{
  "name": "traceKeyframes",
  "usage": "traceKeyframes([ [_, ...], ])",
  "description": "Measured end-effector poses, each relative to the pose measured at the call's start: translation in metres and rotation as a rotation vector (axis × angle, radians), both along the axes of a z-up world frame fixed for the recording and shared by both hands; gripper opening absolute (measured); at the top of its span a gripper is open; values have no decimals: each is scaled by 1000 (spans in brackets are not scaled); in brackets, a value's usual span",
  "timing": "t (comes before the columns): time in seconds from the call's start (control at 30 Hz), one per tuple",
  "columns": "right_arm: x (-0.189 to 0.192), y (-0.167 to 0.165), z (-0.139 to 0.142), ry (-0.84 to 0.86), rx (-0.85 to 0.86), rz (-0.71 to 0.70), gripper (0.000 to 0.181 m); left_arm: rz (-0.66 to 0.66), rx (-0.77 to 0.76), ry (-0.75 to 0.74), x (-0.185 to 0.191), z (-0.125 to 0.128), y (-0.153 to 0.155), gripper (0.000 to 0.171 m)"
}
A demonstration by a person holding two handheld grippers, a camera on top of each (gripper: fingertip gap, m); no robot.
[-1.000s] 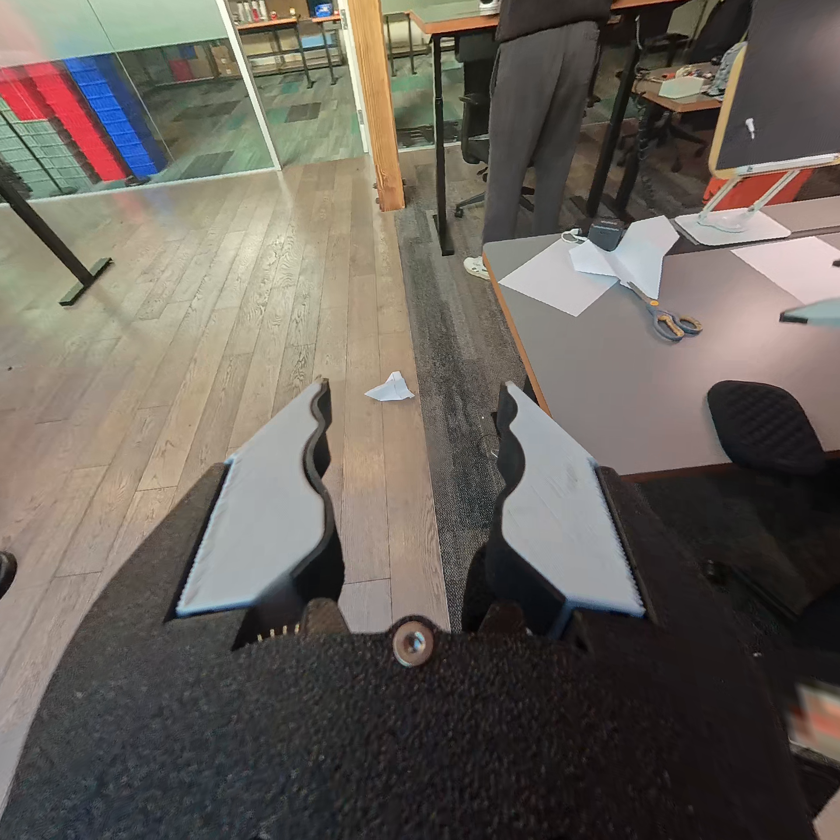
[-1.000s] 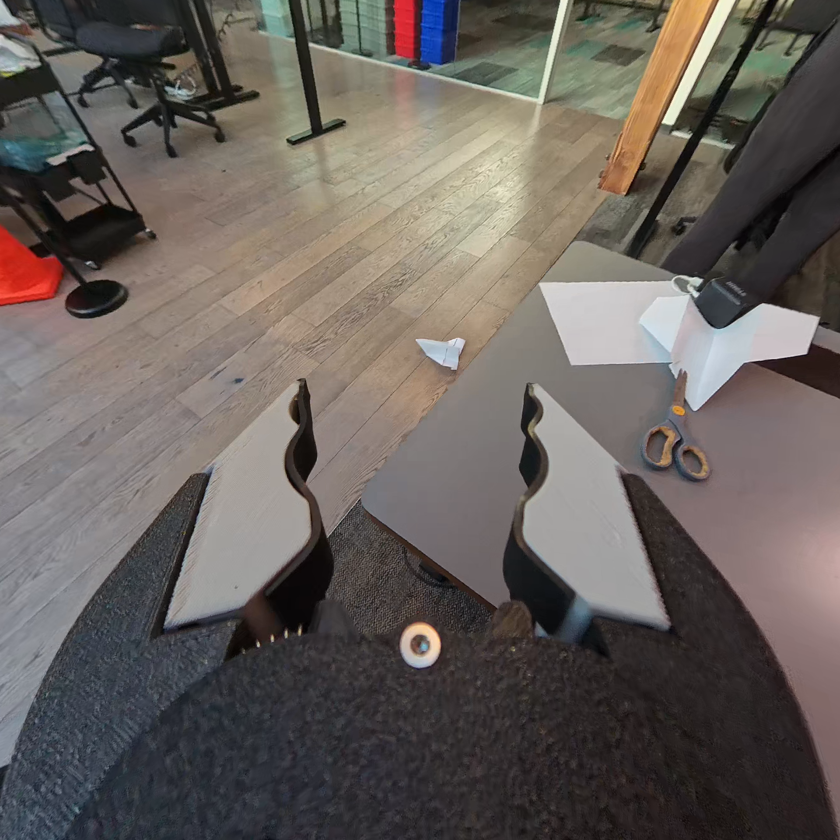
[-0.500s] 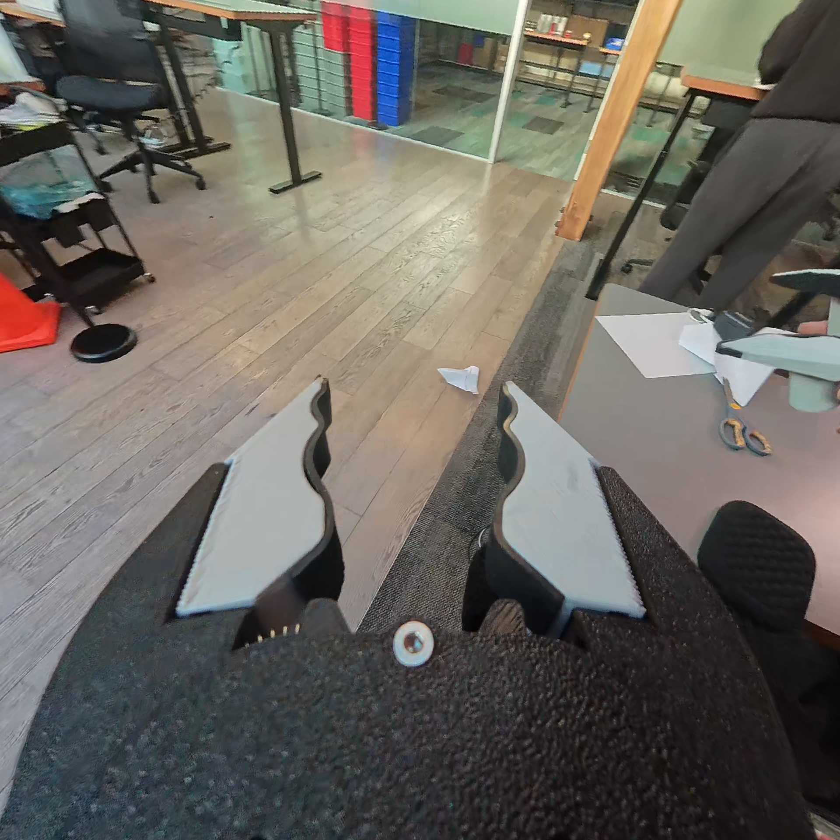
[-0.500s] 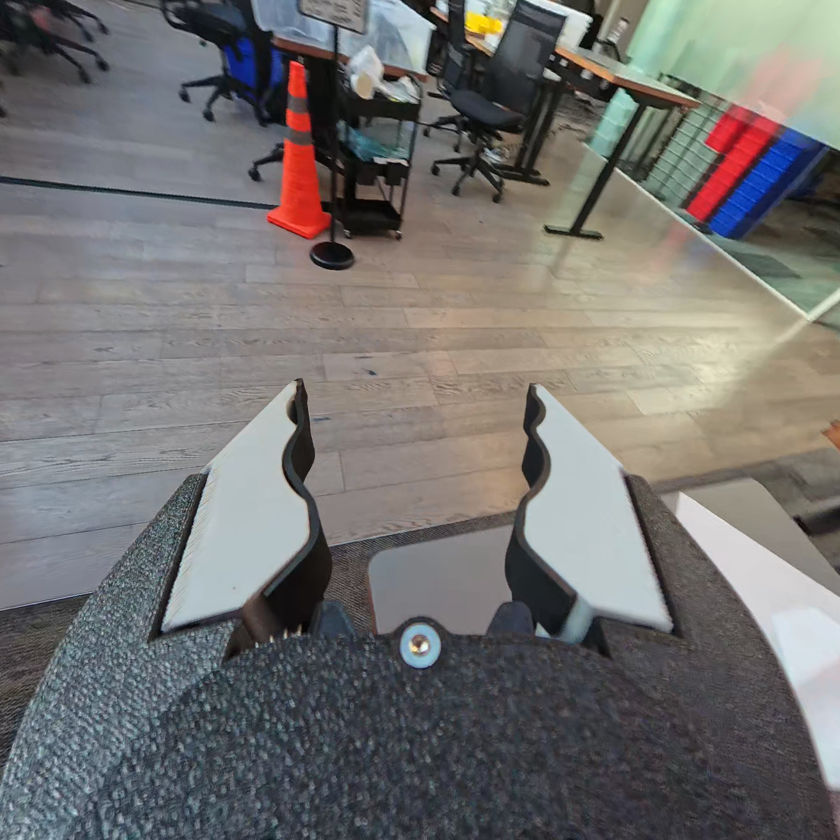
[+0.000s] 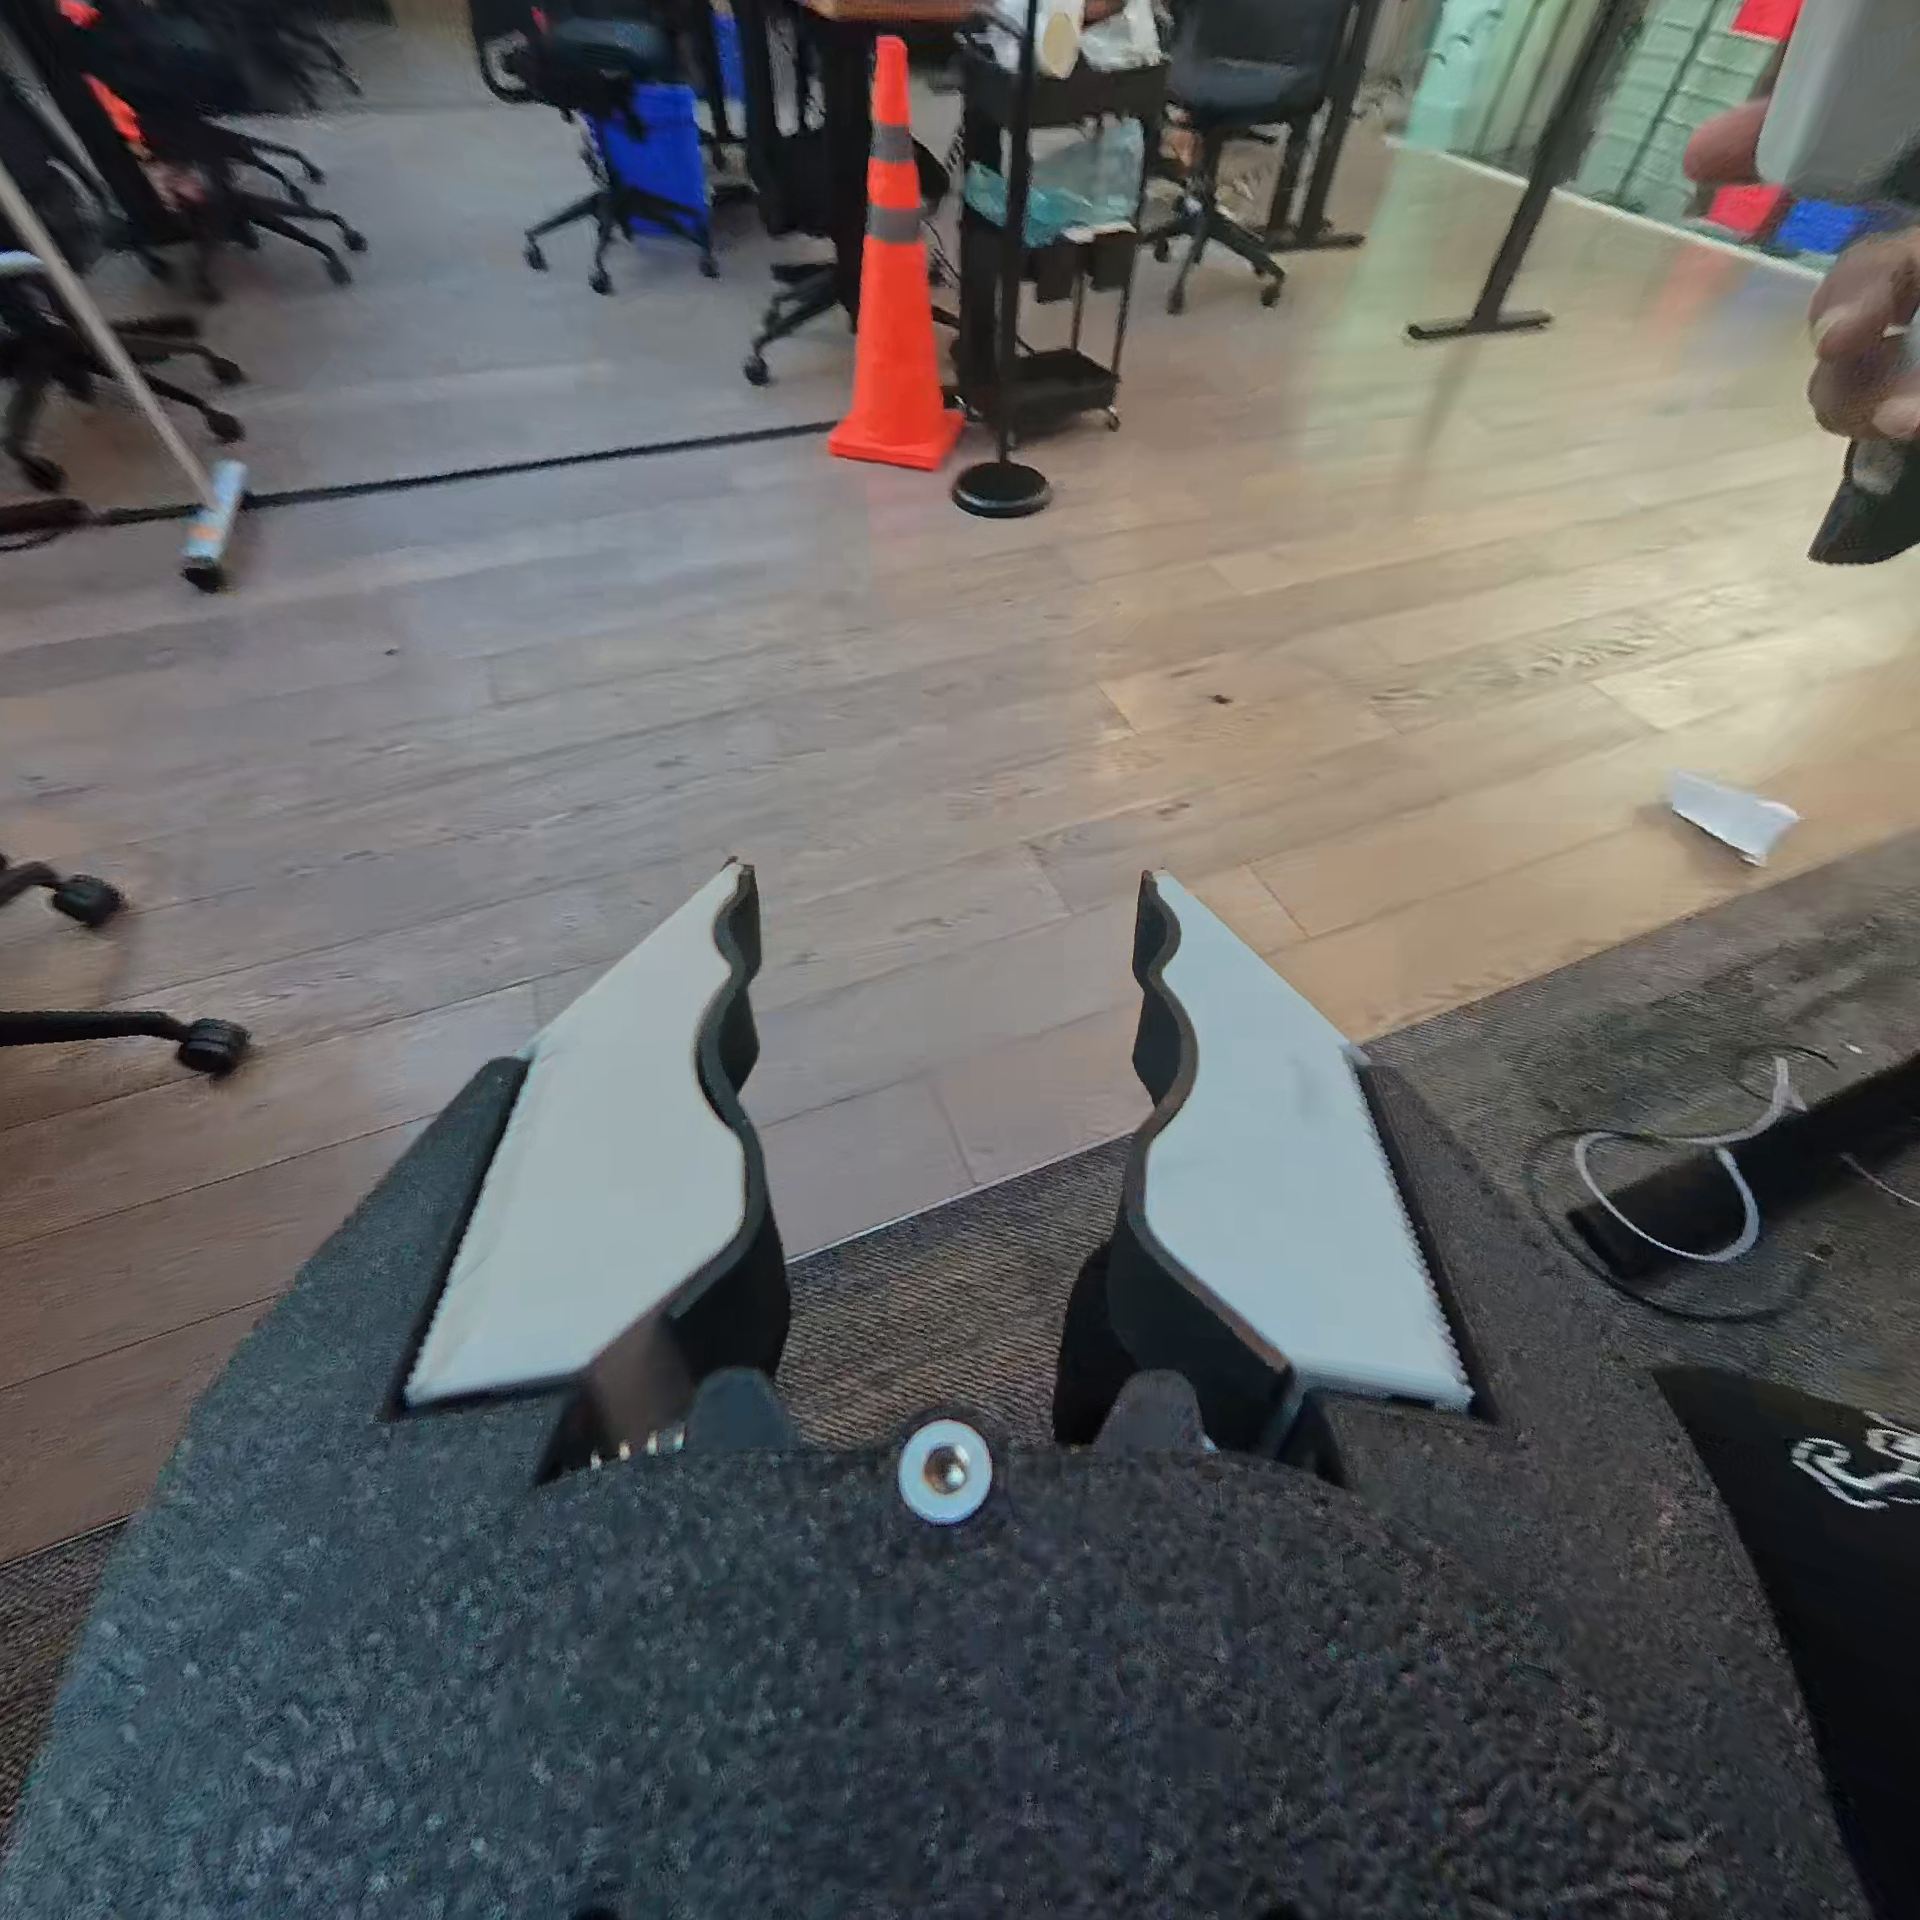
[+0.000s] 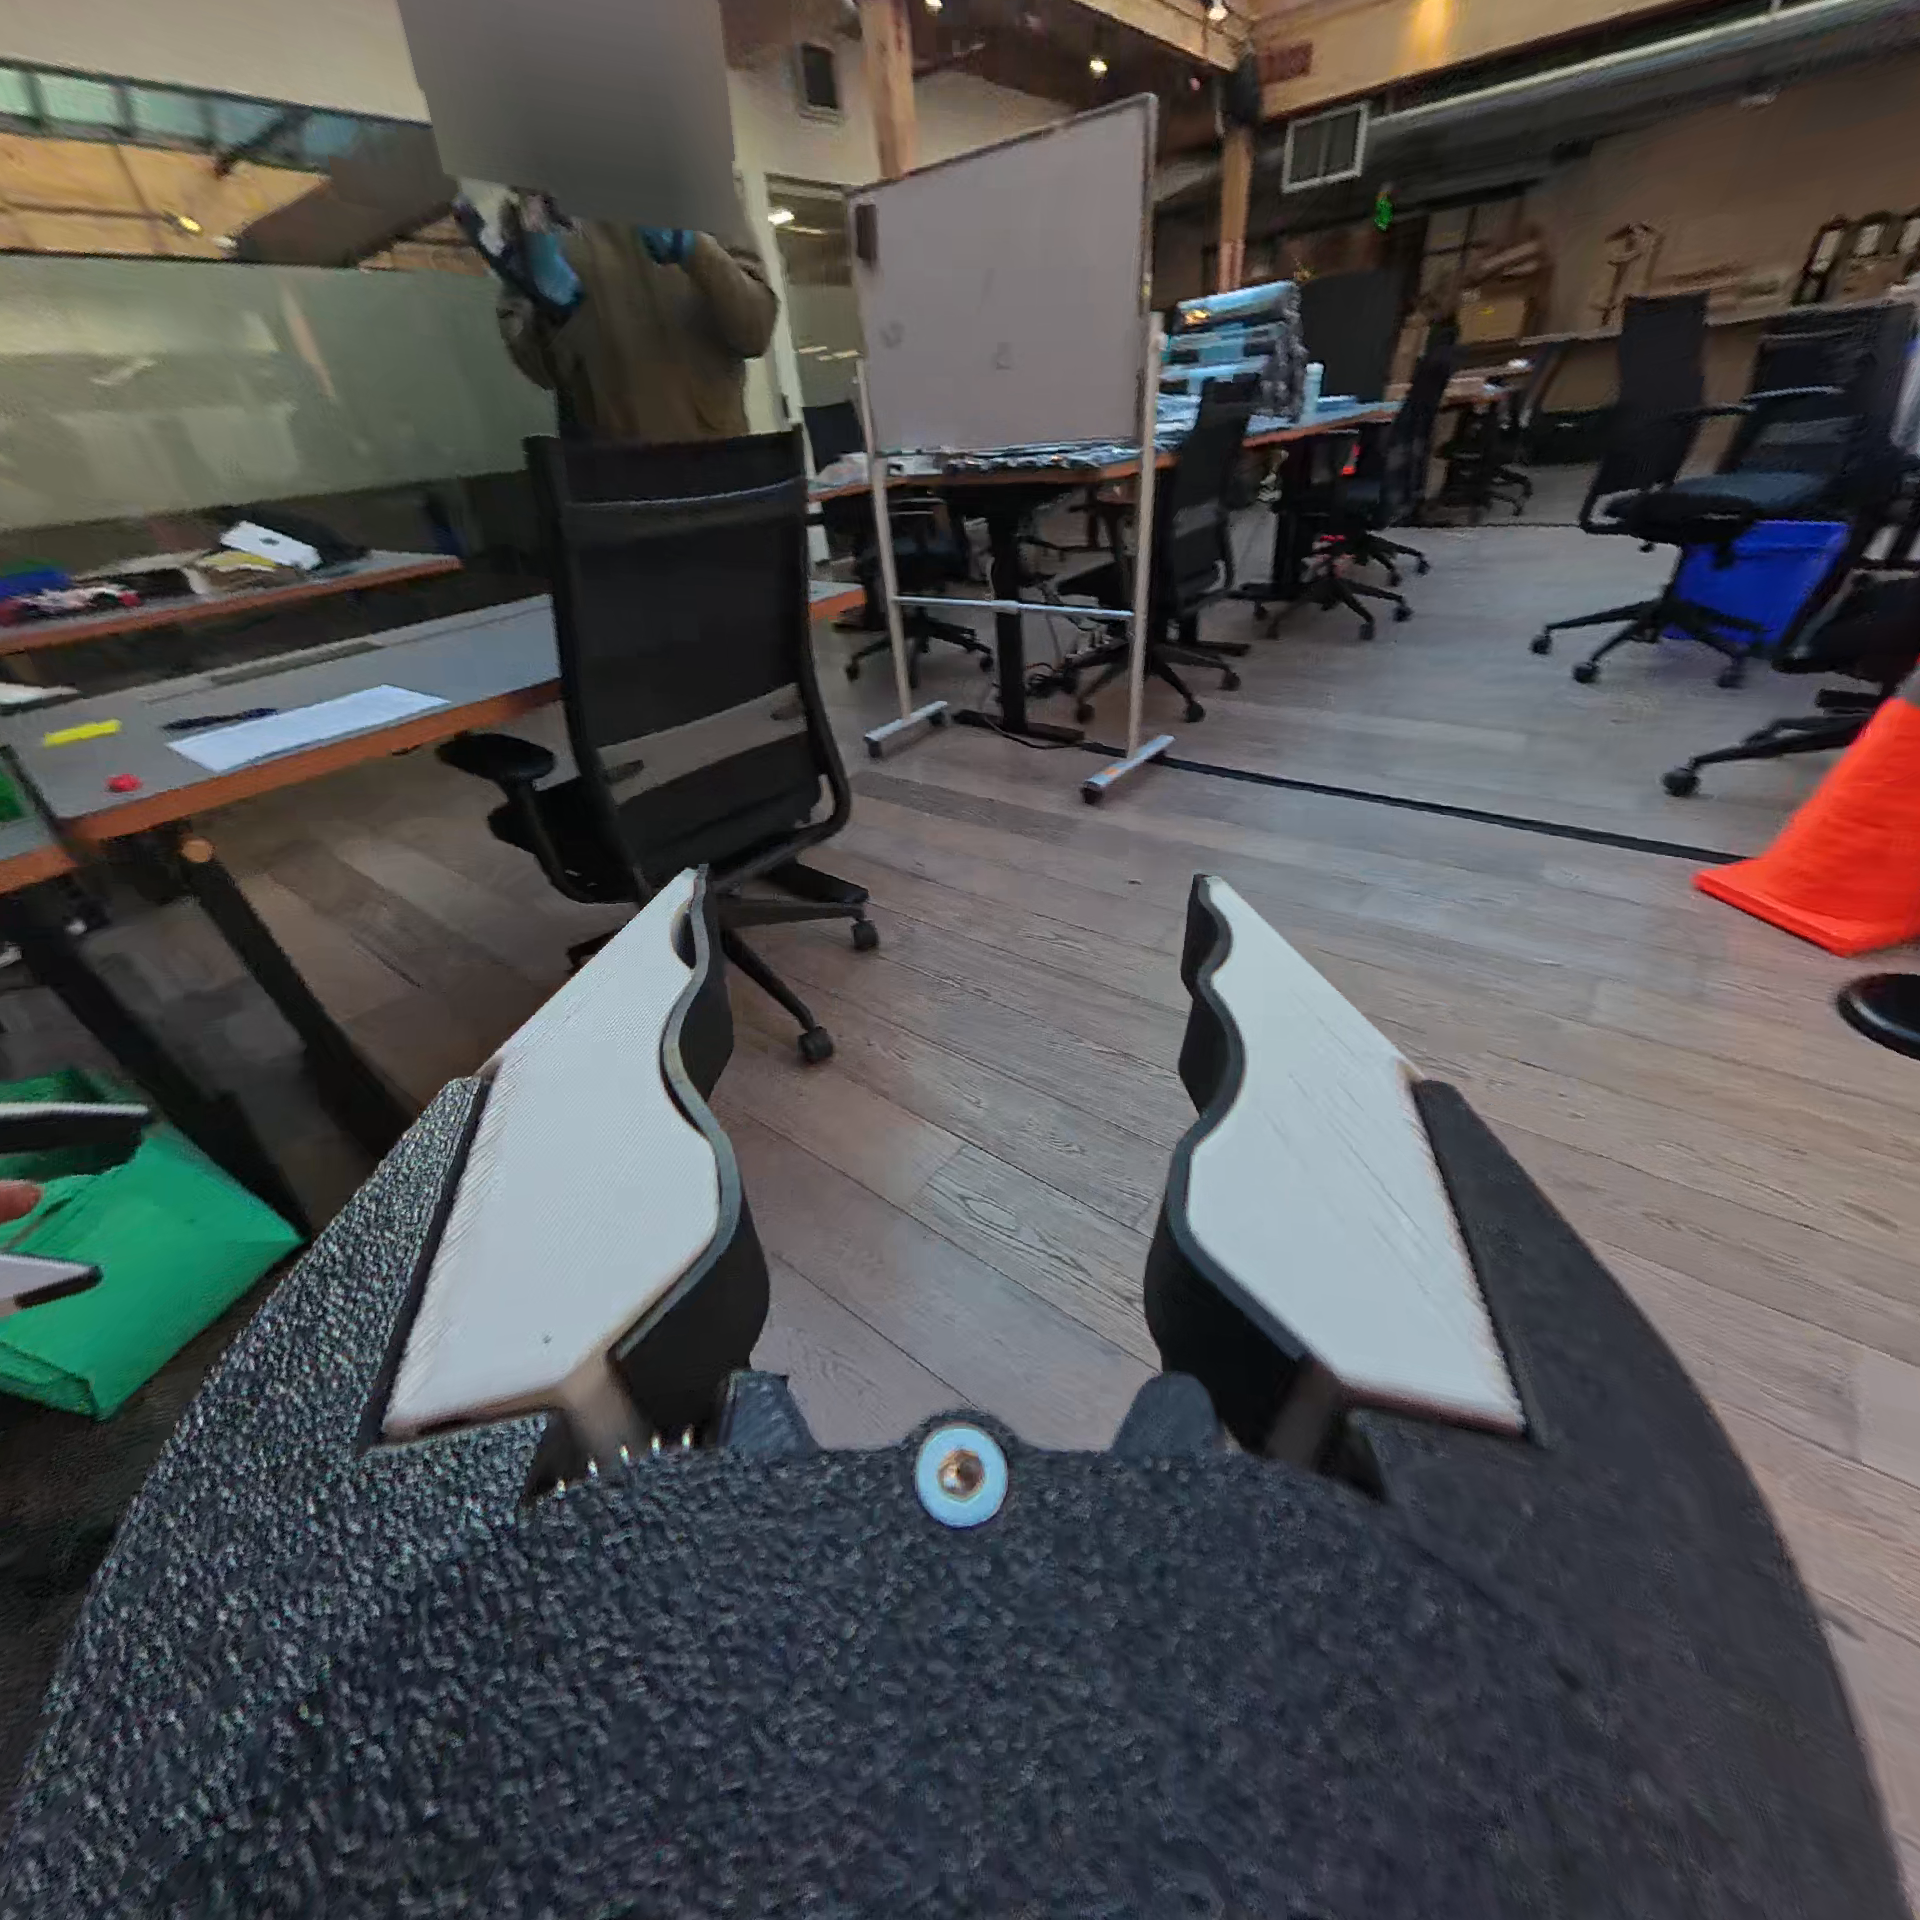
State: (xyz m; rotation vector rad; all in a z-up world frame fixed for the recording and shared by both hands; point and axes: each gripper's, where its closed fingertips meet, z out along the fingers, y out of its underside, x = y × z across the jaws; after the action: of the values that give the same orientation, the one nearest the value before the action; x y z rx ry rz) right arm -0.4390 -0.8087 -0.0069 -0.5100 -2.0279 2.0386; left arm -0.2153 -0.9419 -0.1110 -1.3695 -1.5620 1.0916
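My left tongs (image 5: 940, 883) stand wide, with nothing between the fingers. They hang over the line where the wooden floor (image 5: 935, 675) meets a dark carpet (image 5: 1662, 1039). Ahead and to the right of them, a small folded piece of white paper (image 5: 1730, 814) lies on the floor close to the carpet edge. Far ahead stands an orange traffic cone (image 5: 896, 281), with a black rolling cart (image 5: 1039, 239) just to its right. A hand (image 5: 1865, 348) enters at the far right edge, holding a dark object.

My right tongs (image 6: 951, 894) also stand wide and hold nothing. They point nearly level across the floor, well above it. Ahead and slightly left, a black office chair (image 6: 686, 665) stands beside a grey counter (image 6: 312, 665) that carries a white sheet (image 6: 307, 724). A whiteboard on wheels (image 6: 1003, 281) stands farther ahead. A person in a brown jacket (image 6: 644, 332) stands behind the chair. A green bag (image 6: 135, 1247) lies low to the left.
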Motion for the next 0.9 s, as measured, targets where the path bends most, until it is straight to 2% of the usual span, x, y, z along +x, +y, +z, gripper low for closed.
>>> traceKeyframes([
  [0.07,40,-16,-24,56,-33,63,79,66,-71,70,38,-16,-26,69],
  [0.13,81,-19,-41,119,-54,128,77,97,-133,132,72,-24,-39,68],
  [0.23,140,0,-49,180,-109,196,77,88,-163,219,116,-22,-30,68],
  [0.33,194,43,-42,233,-135,203,77,65,-101,277,158,-9,11,68],
  [0.47,254,110,-17,175,-26,179,81,75,-6,275,226,9,87,69],
  [0.53,277,139,4,189,24,222,84,38,-32,265,256,24,126,69],
  [0.63,299,186,28,175,13,229,88,-71,-65,253,284,37,183,69],
  [0.77,320,253,24,132,-10,182,82,-160,-30,317,290,52,236,69],
  [0.9,323,312,2,130,25,155,62,-271,-110,306,259,59,272,69],
])
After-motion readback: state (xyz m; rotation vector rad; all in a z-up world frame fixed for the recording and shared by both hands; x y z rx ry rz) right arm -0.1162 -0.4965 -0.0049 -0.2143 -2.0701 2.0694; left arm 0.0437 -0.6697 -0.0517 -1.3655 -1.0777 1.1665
